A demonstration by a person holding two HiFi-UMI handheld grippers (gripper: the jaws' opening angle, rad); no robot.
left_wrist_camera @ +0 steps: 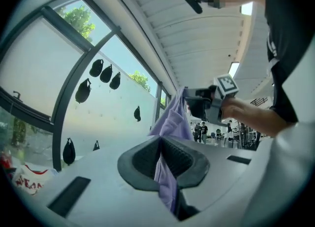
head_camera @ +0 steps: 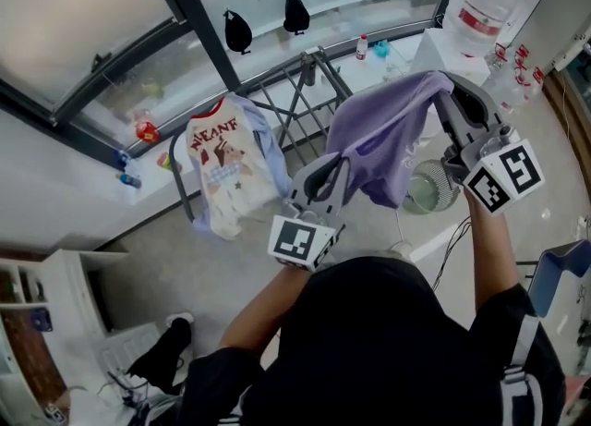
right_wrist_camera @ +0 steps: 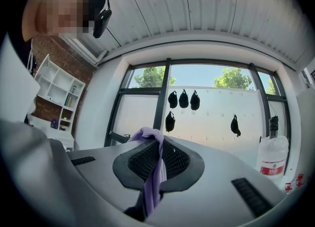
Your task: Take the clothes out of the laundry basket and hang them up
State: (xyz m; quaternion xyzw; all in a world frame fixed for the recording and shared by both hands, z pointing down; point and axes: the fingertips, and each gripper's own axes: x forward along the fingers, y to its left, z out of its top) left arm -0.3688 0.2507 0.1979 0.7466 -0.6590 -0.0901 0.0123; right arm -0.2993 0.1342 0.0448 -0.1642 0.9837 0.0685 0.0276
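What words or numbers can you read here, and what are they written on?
White shirt: red letters, roughly "EAN" in the middle; the rest is too blurred.
Water jug, red label: too small to read.
Small bottle: label too small to read.
Marker cube: black-and-white pattern only, no words.

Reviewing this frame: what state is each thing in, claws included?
left claw, shut on the purple garment.
right claw, shut on the purple garment.
purple garment, held up by both claws, hanging between them.
white printed shirt, draped over the drying rack.
drying rack, standing unfolded by the window.
water jug, upright.
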